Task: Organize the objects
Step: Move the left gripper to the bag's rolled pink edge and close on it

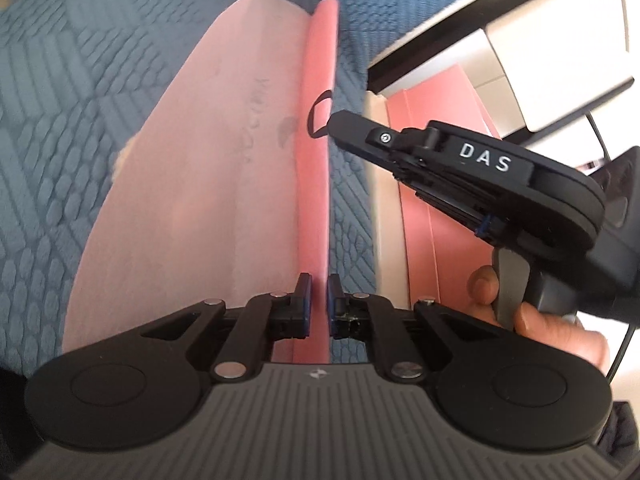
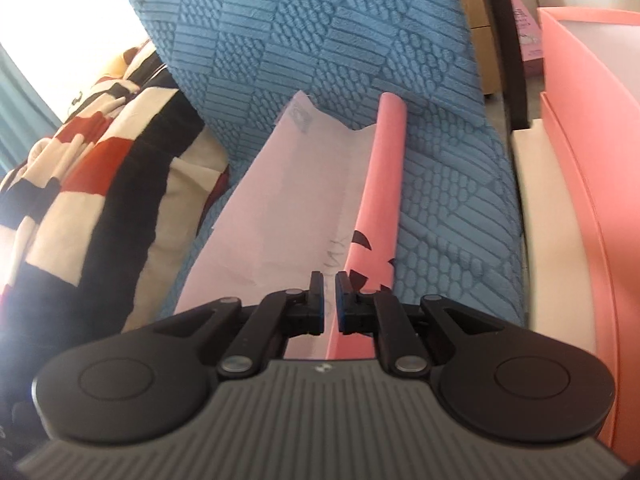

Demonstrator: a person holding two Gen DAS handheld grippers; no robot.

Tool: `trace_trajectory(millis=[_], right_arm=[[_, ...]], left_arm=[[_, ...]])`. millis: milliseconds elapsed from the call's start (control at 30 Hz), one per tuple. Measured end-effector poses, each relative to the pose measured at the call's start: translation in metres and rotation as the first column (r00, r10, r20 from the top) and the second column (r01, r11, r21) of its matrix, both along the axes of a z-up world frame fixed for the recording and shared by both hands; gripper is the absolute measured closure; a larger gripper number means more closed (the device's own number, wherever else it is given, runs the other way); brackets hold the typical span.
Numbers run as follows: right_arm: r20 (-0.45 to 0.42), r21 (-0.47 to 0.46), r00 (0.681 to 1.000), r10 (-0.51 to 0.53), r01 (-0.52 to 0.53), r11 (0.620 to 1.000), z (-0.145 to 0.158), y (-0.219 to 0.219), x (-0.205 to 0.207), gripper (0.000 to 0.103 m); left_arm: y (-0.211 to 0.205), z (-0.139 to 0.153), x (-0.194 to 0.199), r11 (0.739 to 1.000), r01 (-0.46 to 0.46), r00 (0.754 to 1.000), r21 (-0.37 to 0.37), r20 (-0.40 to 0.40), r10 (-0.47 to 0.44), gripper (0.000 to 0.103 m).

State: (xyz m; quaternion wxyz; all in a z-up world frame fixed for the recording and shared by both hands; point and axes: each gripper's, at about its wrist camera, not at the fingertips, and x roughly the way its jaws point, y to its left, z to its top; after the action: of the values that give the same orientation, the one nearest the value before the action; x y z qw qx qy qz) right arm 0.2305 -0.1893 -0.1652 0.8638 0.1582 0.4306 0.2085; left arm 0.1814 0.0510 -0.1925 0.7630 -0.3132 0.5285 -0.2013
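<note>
Blue quilted fabric (image 1: 60, 128), embossed in ribbed and pebbled squares, carries one pale pink sheet (image 1: 192, 184) beside one pink roll (image 1: 316, 168); the left claw (image 1: 319, 292) pinches the roll's near end, the right claw (image 1: 332, 126) closed alongside. From the right wrist, that claw (image 2: 329, 292) stands nearly closed over the same sheet (image 2: 280, 200), whether pinching I cannot tell.

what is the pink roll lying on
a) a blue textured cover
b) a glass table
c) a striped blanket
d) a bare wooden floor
a: the pink roll and its unrolled sheet lie on the blue textured cover; the striped blanket is off to the side.
</note>
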Motion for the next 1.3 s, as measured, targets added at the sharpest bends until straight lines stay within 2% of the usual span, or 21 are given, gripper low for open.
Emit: trace_trajectory(millis=[133,300,567,667,800,967,1067,1200,1300], right_arm=[[-0.006,-0.03,1.0,0.027,-0.027,0.999,-0.005,0.012,0.002,0.092],[-0.02,-0.051,0.998,0.055,-0.056,0.997,-0.014,0.02,0.003,0.093],[-0.098,-0.046,0.992,0.077,-0.082,0.996,-0.034,0.025,0.01,0.094],[-0.11,-0.024,0.992,0.068,-0.071,0.997,-0.038,0.022,0.012,0.095],[-0.129,0.001,0.99,0.057,-0.057,0.998,-0.04,0.017,0.013,0.098],[-0.139,0.015,0.989,0.052,-0.051,0.999,-0.041,0.015,0.014,0.099],[-0.147,0.021,0.988,0.046,-0.043,0.999,-0.041,0.015,0.014,0.1],[-0.158,0.026,0.986,0.05,-0.047,0.999,-0.041,0.013,0.015,0.101],[-0.168,0.042,0.985,0.042,-0.035,0.998,-0.042,0.011,0.015,0.101]], left_arm=[[-0.004,-0.008,0.006,1.0,-0.016,0.999,0.015,-0.05,0.016,0.094],[-0.002,-0.011,0.008,1.0,-0.025,0.997,0.019,-0.076,0.027,0.094],[-0.013,0.005,0.011,0.991,0.019,1.0,0.134,-0.016,-0.017,0.091],[-0.011,0.008,0.012,0.99,0.011,1.0,0.144,0.001,-0.011,0.089],[-0.007,0.019,0.011,0.981,-0.011,0.999,0.193,0.046,0.002,0.089],[-0.001,0.028,0.012,0.983,-0.027,0.996,0.184,0.093,0.01,0.089],[-0.008,0.027,0.012,0.983,0.003,0.994,0.183,0.105,-0.023,0.089],[-0.028,0.022,0.011,0.971,0.065,0.989,0.231,0.111,-0.093,0.089],[-0.036,0.017,0.009,0.951,0.085,0.987,0.298,0.103,-0.12,0.089]])
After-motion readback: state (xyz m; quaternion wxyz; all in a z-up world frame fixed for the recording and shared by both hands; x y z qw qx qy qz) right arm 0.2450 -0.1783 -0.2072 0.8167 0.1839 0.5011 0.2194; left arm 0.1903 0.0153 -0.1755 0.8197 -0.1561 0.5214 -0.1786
